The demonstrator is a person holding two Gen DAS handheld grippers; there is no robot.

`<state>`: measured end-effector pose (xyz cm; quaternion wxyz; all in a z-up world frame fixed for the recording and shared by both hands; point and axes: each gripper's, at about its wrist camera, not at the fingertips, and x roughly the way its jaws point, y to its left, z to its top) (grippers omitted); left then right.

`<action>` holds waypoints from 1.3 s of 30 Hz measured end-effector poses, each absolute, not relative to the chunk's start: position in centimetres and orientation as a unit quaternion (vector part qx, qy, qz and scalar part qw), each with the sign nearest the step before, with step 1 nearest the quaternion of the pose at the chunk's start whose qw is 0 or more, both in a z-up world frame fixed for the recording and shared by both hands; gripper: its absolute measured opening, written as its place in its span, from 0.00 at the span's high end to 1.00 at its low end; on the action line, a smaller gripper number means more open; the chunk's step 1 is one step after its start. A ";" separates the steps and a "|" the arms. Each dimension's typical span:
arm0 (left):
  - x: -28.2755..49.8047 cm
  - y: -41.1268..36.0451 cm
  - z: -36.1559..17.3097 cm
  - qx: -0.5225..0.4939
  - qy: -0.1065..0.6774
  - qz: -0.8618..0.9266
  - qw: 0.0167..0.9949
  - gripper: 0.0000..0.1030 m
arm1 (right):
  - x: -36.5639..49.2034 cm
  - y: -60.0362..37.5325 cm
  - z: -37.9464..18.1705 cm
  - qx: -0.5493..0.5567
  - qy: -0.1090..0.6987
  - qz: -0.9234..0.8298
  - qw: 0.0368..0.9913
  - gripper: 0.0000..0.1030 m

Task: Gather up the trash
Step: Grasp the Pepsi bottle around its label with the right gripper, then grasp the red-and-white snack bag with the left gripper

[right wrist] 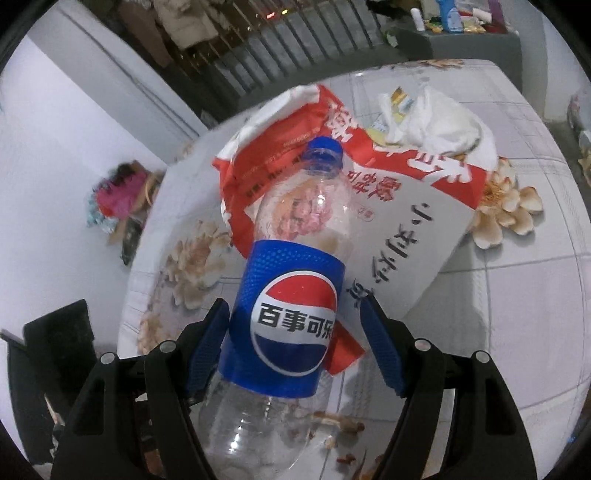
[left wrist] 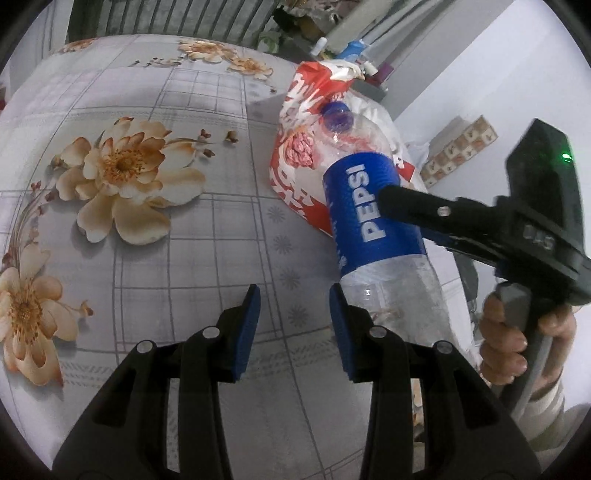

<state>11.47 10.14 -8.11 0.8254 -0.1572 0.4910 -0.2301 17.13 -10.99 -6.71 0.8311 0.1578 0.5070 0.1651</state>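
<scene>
An empty Pepsi bottle with a blue label and blue cap sits between the fingers of my right gripper. The left pad touches the label; a gap shows at the right pad, so the jaws stand open around it. The bottle also shows in the left wrist view, with the right gripper's finger across its label. A red and white snack bag lies behind it on the floral cloth. Crumpled white tissue lies beyond the bag. My left gripper is open and empty beside the bottle's base.
Small food scraps lie on the cloth near the bottle's base. A dark slatted headboard runs along the far edge. A cluttered shelf stands at the back. The cloth drops off at the left edge in the right wrist view.
</scene>
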 end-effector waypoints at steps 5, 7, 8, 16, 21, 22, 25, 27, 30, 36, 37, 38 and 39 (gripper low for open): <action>12.3 12.0 -7.9 -0.184 0.469 -0.235 0.831 0.65 | 17.5 -9.4 -6.7 0.133 0.513 0.175 0.830 0.38; 13.3 12.3 -7.6 -0.191 0.461 -0.235 0.834 0.64 | 17.4 -9.2 -6.7 0.127 0.515 0.172 0.830 0.39; 13.9 12.5 -7.5 -0.195 0.457 -0.235 0.835 0.64 | 17.4 -8.9 -6.7 0.127 0.515 0.173 0.830 0.39; 18.7 10.6 -7.0 -0.196 0.455 -0.265 0.827 0.55 | 15.4 -11.5 -6.3 0.160 0.512 0.164 0.828 0.40; 20.2 8.3 -7.5 -0.163 0.457 -0.268 0.832 0.53 | 14.1 -13.0 -5.6 0.142 0.505 0.136 0.840 0.40; 20.4 7.9 -7.6 -0.155 0.456 -0.262 0.836 0.53 | 13.8 -13.7 -5.7 0.137 0.505 0.133 0.842 0.40; 20.9 6.9 -7.6 -0.121 0.439 -0.240 0.857 0.53 | 13.7 -14.3 -6.0 0.135 0.507 0.128 0.842 0.40; 21.3 6.2 -7.7 -0.100 0.433 -0.229 0.866 0.55 | 13.6 -14.2 -6.1 0.133 0.507 0.128 0.842 0.40; 21.7 5.4 -7.7 -0.082 0.423 -0.229 0.873 0.61 | 13.5 -14.1 -6.1 0.128 0.505 0.126 0.844 0.40; 21.3 4.4 -7.1 -0.043 0.406 -0.208 0.889 0.86 | 13.6 -14.5 -6.2 0.136 0.506 0.119 0.843 0.39; 20.9 4.5 -6.9 -0.042 0.404 -0.206 0.890 0.88 | 13.6 -14.5 -6.2 0.139 0.506 0.120 0.843 0.39; 20.7 4.5 -6.8 -0.042 0.403 -0.203 0.891 0.91 | 13.7 -14.5 -6.2 0.142 0.507 0.120 0.842 0.39; 20.5 4.6 -6.7 -0.040 0.401 -0.200 0.893 0.94 | 13.8 -14.5 -6.2 0.145 0.509 0.121 0.840 0.38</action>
